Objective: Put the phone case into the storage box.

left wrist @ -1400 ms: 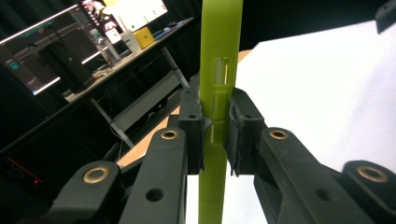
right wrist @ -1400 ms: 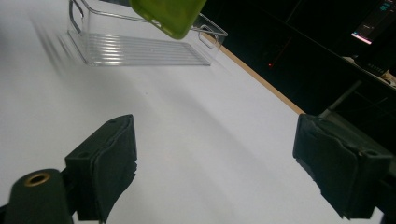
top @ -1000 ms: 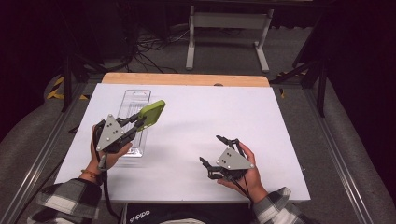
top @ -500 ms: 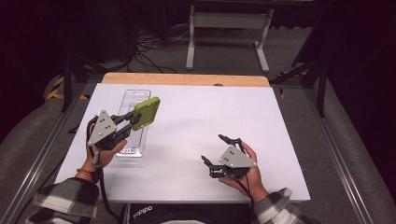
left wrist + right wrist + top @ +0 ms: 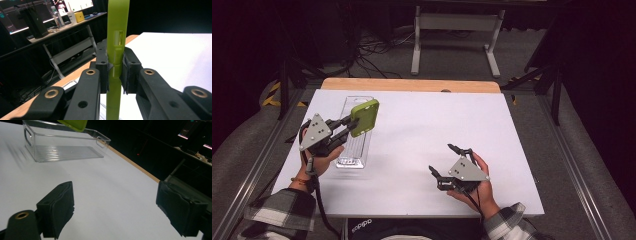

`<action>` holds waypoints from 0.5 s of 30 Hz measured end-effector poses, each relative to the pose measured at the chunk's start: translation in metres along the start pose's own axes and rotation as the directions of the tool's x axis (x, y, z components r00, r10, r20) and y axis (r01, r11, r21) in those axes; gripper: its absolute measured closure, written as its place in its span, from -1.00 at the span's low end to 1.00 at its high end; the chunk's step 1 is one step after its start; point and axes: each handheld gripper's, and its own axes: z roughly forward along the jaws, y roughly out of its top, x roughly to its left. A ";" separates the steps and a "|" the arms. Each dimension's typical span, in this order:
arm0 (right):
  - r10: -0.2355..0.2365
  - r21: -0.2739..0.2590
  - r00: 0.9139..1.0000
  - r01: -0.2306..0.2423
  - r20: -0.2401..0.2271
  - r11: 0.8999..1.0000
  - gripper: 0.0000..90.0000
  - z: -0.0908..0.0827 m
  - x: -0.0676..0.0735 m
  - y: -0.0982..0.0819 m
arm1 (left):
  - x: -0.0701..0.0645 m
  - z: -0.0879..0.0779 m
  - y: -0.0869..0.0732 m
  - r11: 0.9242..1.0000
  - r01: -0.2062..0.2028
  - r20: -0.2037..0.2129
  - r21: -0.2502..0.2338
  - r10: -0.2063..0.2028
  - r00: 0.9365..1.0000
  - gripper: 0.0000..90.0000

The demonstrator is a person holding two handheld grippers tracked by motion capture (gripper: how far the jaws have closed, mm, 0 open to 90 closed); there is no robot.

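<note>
A: Where do your left tongs (image 5: 349, 125) stand?

B: Your left tongs are clamped on the green case (image 5: 364, 117). In the left gripper view both pads press its thin edge from either side, and the green case (image 5: 117, 50) rises upright between them.

A: And where is that case over the worktop (image 5: 412, 150)?

B: You hold it in the air above the far end of the clear plastic bin (image 5: 354, 137), which lies at the left side of the white worktop. The case does not touch the bin as far as the high view shows; it is tilted, with its broad face turned up toward the camera.

A: What about your right tongs (image 5: 447, 162)?

B: Your right tongs are released, jaws spread wide with nothing between them. In the right gripper view bare worktop (image 5: 105, 195) shows between the two pads, and the clear plastic bin (image 5: 62, 147) sits farther off, with a corner of the green case (image 5: 73, 124) above it.

A: How far apart are your two hands?

B: Well apart. Your right hand rests low near the front edge of the worktop, at its right half, while your left hand is raised beside the bin.
</note>
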 end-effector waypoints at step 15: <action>0.033 0.002 0.998 -0.033 0.048 0.999 -0.63 -0.001 -0.006 -0.002 | 0.030 0.006 -0.005 1.000 0.029 0.031 0.005 -0.029 0.999 0.75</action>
